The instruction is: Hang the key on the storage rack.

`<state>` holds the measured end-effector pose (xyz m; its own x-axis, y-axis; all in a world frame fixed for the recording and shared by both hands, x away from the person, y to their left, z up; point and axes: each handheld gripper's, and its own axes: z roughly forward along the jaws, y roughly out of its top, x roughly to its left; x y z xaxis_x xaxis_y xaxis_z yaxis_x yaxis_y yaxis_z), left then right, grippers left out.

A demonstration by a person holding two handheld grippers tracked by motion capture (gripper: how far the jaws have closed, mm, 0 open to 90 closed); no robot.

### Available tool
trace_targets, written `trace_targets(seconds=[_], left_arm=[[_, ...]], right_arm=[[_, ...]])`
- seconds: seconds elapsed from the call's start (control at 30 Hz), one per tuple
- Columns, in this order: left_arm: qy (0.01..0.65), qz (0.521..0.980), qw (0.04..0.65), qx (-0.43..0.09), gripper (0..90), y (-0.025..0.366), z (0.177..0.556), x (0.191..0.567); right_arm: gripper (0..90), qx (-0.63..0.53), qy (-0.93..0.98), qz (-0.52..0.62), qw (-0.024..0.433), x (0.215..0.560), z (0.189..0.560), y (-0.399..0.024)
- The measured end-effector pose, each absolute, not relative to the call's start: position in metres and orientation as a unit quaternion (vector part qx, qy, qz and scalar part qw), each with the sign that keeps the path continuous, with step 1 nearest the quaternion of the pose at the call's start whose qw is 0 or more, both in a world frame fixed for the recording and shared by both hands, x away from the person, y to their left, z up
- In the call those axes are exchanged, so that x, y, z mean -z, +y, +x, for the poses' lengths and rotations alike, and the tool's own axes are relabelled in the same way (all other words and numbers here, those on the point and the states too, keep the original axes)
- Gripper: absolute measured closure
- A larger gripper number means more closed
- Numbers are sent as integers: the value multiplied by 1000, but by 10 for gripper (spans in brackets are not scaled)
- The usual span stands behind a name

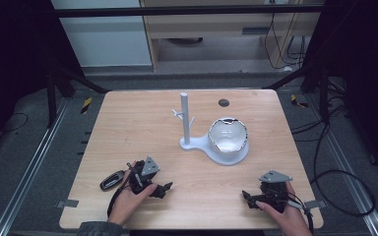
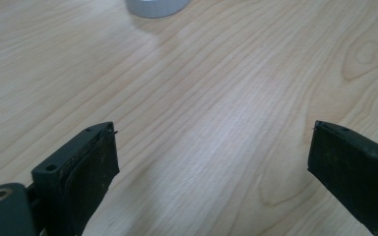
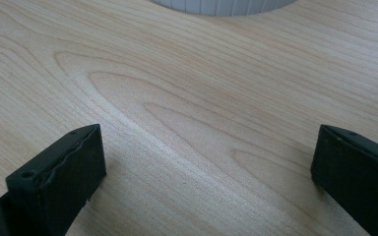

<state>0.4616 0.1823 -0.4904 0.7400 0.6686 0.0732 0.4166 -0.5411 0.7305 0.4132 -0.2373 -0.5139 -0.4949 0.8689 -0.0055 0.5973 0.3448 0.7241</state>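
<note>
Nearest the lens in the high view, two hands low on the wooden table [image 1: 142,123]: left gripper [image 1: 166,189] at about 7 o'clock and right gripper [image 1: 246,196] at about 5 o'clock, both spread wide with nothing between the jaws, only bare wood grain. Toward 12 o'clock from both, well apart, a white bowl [image 1: 228,136] on the grey stand base [image 1: 211,152] beside its upright peg post [image 1: 184,118], the base cut off at the top edge of each gripper view. Just left of the left hand, a small dark object [image 1: 111,180], possibly a car key fob, too small to make out.
</note>
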Motion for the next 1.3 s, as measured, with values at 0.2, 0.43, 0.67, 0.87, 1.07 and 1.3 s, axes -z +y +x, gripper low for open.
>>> trace_targets(seconds=[0.2,0.43,0.67,0.87,1.07,1.3], left_arm=[[329,854,359,-182,48,197,462,485],[333,857,350,-179,49,214,460,478],[344,860,328,-185,49,228,462,473],[350,877,277,-177,52,231,473,461],[356,890,241,-154,51,235,491,437],[363,895,218,-140,44,242,499,432]], right_arm=[[4,-339,795,461,200,514,413,-237],[4,-339,795,461,200,514,413,-237],[4,-339,795,461,200,514,413,-237],[4,-338,796,459,203,514,413,-238],[4,-338,797,457,202,514,413,-238],[4,-338,798,456,201,514,413,-238]])
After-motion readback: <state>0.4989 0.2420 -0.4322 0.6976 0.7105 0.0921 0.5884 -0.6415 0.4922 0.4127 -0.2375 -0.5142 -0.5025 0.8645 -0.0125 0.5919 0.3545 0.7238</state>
